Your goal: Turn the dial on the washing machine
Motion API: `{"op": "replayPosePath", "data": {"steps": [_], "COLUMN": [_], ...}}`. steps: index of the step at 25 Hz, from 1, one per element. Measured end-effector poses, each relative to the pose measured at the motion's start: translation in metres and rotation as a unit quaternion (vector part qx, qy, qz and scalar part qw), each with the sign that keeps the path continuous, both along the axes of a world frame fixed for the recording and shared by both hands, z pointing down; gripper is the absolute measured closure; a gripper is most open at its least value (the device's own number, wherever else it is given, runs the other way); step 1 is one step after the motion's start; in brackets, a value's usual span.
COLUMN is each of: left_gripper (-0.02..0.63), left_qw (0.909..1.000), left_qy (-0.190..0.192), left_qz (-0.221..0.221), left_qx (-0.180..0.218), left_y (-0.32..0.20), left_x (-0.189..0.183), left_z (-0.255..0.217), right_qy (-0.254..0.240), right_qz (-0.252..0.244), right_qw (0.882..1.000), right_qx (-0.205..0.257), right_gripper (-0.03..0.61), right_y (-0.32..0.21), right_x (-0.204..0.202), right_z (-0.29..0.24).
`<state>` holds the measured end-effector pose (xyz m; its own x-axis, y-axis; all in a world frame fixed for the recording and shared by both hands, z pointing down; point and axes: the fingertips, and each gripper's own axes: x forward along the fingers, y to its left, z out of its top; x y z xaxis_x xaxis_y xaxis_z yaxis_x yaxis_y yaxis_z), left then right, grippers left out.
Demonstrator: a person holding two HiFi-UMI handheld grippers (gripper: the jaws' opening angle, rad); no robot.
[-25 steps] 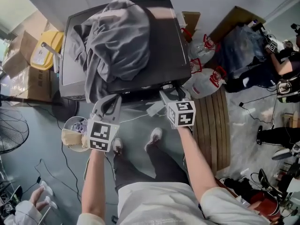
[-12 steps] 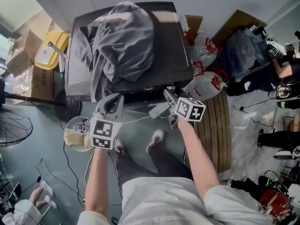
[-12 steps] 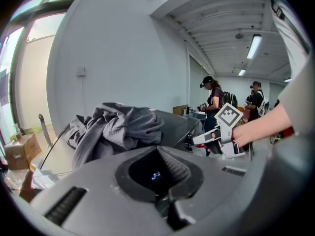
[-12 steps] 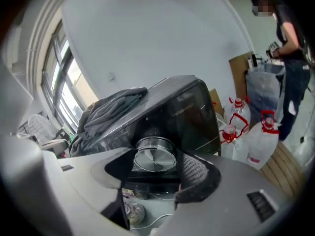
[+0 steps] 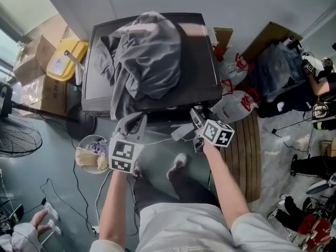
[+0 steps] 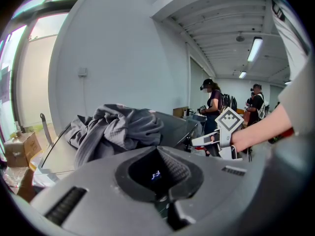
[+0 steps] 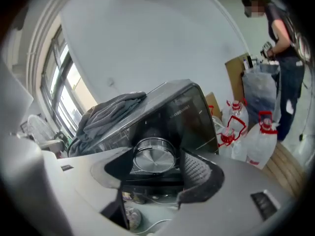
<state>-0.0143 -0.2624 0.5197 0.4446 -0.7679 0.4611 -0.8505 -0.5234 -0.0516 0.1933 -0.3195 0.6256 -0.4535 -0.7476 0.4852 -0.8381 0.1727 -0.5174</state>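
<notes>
Dial [image 7: 155,155] between right tool [image 7: 158,170] jaws

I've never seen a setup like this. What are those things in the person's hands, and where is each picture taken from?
No robot: a person holds a two-jaw gripper in each hand. The head view looks down from a camera on their head; the other two cameras ride on the grippers. Before them stands a washing machine with grey clothes heaped on top. The left gripper is shut and empty. The right gripper has the silver dial between its jaws, seemingly gripping it.
</notes>
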Motion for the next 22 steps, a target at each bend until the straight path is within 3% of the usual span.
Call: {"op": "replayPosePath", "data": {"steps": [4,8,13,18,22], "left_gripper": [0.606,0.606,0.606,0.606,0.606], "left_qw": [1.0000,0.9998,0.9997,0.9995,0.9994], "left_qy": [0.001,0.003,0.017,0.019,0.028], "left_qz": [0.003,0.019,0.016,0.024,0.019], "left_qx": [0.002,0.006,0.006,0.002,0.005], "left_y": [0.002,0.003,0.001,0.001,0.000], "left_x": [0.000,0.006,0.007,0.014,0.014], "left_z": [0.002,0.001,0.001,0.003,0.003], "right_qy": [0.126,0.192,0.221,0.245,0.204], "right_qz": [-0.024,-0.035,-0.057,-0.069,-0.063], "right_qw": [0.991,0.979,0.973,0.965,0.976], "right_qx": [0.049,0.060,0.043,0.059,0.047], "right_gripper": [0.288,0.288,0.289,0.292,0.299], "right_y": [0.000,0.005,0.011,0.008,0.005], "right_x": [-0.001,-0.004,-0.007,-0.007,-0.008], "right_z": [-0.008,-0.008,0.006,0.001,-0.001]}}
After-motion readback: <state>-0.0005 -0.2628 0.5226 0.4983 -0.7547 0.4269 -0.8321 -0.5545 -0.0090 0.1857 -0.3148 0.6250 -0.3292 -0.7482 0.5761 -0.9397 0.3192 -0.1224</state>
